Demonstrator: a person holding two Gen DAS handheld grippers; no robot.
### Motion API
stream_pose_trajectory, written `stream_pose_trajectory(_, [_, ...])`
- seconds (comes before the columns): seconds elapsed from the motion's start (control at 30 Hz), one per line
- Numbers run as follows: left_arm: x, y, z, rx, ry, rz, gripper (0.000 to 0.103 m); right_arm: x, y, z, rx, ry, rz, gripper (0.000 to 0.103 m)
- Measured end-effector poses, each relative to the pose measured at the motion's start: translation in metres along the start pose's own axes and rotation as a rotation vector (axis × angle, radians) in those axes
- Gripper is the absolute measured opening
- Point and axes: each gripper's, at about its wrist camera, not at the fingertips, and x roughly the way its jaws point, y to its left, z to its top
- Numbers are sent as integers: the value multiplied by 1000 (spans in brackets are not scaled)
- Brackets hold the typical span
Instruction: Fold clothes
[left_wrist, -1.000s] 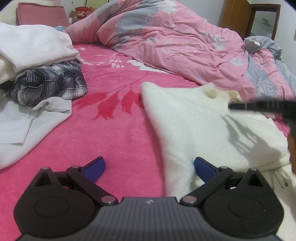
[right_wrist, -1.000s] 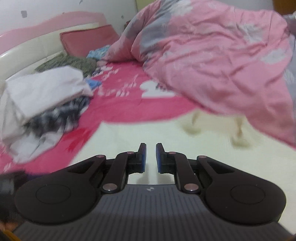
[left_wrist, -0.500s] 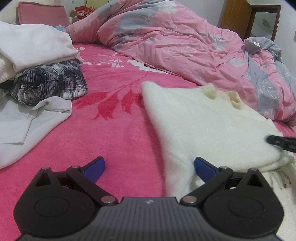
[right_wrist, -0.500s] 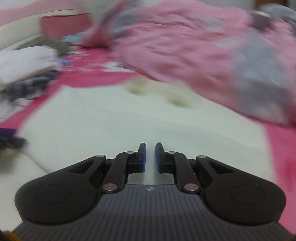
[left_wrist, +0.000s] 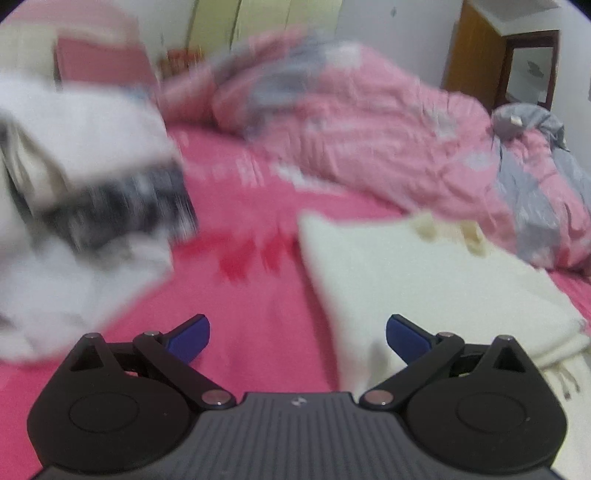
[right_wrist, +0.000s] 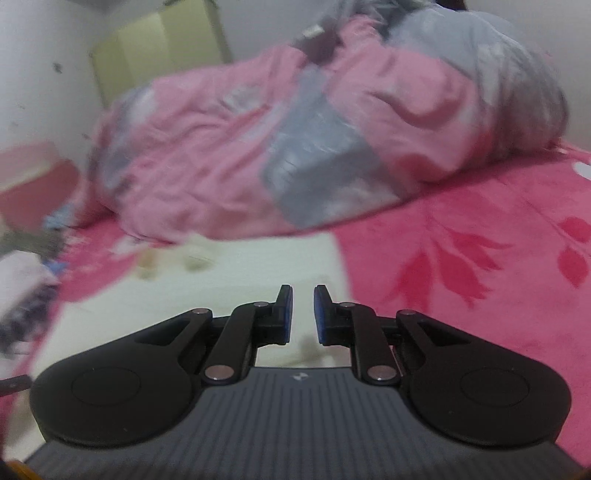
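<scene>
Cream fluffy knit sweater (right_wrist: 207, 295) lies directly under the right gripper (right_wrist: 303, 314), jaws opening, empty; left gripper (left_wrist: 297, 332), spread wide, sits at its lower-left edge.

On the pink bed sheet (left_wrist: 258, 295): 1 cream sweater (left_wrist: 424, 288), 1 pink-grey duvet (left_wrist: 369, 140) behind it, 1 blurred clothes pile (left_wrist: 85, 192) at its left, count inside unclear. 1 pink pillow (left_wrist: 99, 62) at the head end.
</scene>
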Motion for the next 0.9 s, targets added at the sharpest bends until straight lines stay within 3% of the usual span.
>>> stream_pose_trajectory(0.1, [-3,-26,17,74,-13,-44,102,13,16,9,-38,12,60,13])
stream_pose_trajectory(0.27, [41,-79,33,180,84,-99,100,60,38,12,-119,72,88,13])
stream_pose_trajectory(0.33, [63,-90,26,212,128,-66,97,80,42,8,-155,85,76,12])
stream_pose_trajectory(0.4, [85,-91,10,220,189,-8,97,96,35,0,-187,97,9,10])
stream_pose_trajectory(0.47, [82,-91,-1,234,139,-5,99,100,13,-2,-83,90,8,8])
stream_pose_trajectory(0.5, [82,-91,-3,236,133,-4,99,100,1,-2,-21,84,13,0])
stream_pose_trajectory(0.57, [82,-90,-3,233,134,-2,99,101,-18,-4,86,73,27,0])
stream_pose_trajectory(0.7, [80,-89,-3,230,130,-4,100,99,-26,-5,135,63,34,0])
stream_pose_trajectory(0.77, [68,-86,2,193,121,0,94,93,-28,-4,161,40,23,0])
stream_pose_trajectory(0.83, [44,-88,8,203,63,-34,96,80,-35,1,234,3,23,6])
stream_pose_trajectory(0.9, [24,-94,10,230,15,-62,101,61,-35,7,261,-5,83,6])
